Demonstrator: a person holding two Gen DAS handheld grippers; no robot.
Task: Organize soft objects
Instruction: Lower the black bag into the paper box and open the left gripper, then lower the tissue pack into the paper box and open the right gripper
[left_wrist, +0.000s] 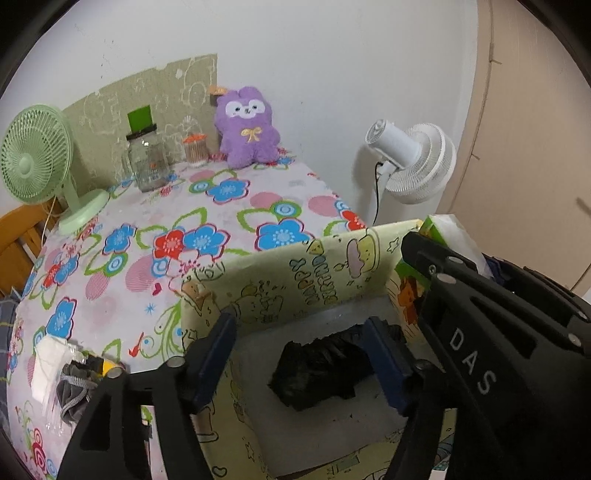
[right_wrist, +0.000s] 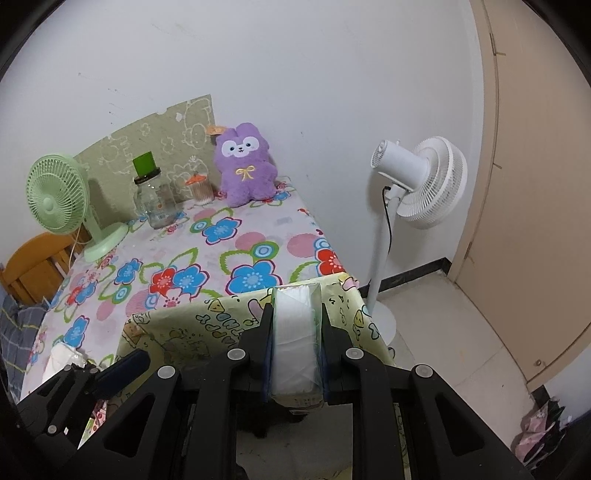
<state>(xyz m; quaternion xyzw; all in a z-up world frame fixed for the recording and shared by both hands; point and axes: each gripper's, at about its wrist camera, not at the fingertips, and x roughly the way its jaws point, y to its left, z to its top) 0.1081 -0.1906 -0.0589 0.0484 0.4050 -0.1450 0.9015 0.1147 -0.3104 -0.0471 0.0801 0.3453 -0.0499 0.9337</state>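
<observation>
**Both grippers over the birthday box, one holding, one empty**

Left gripper (left_wrist: 301, 363) is angled down into the yellow cartoon-print box (left_wrist: 295, 280), jaws spread wide with nothing pinched. A crumpled black soft thing (left_wrist: 317, 373) lies on the box's pale floor right between the blue pads (left_wrist: 386, 363); the right pad looks close to it, but I can't tell if it's touching.

Right gripper (right_wrist: 294, 354) is also tilted down, just beside the left one, over the box's right side. Its jaws are clamped on a pack of white tissues in clear wrap (right_wrist: 295, 343), squeezed from both sides, sticking out forward above the box rim.

The box sits at the near corner of the flower-print surface (left_wrist: 221, 221). At the surface's near-left edge there's a little pile: something white in plastic (left_wrist: 50, 365) and a grey fabric piece (left_wrist: 72, 391). Far back by the wall: purple plush (left_wrist: 247, 125), glass jar (left_wrist: 147, 162), green desk fan (left_wrist: 35, 155). A white standing fan (right_wrist: 421, 184) is on the floor off to the right.
</observation>
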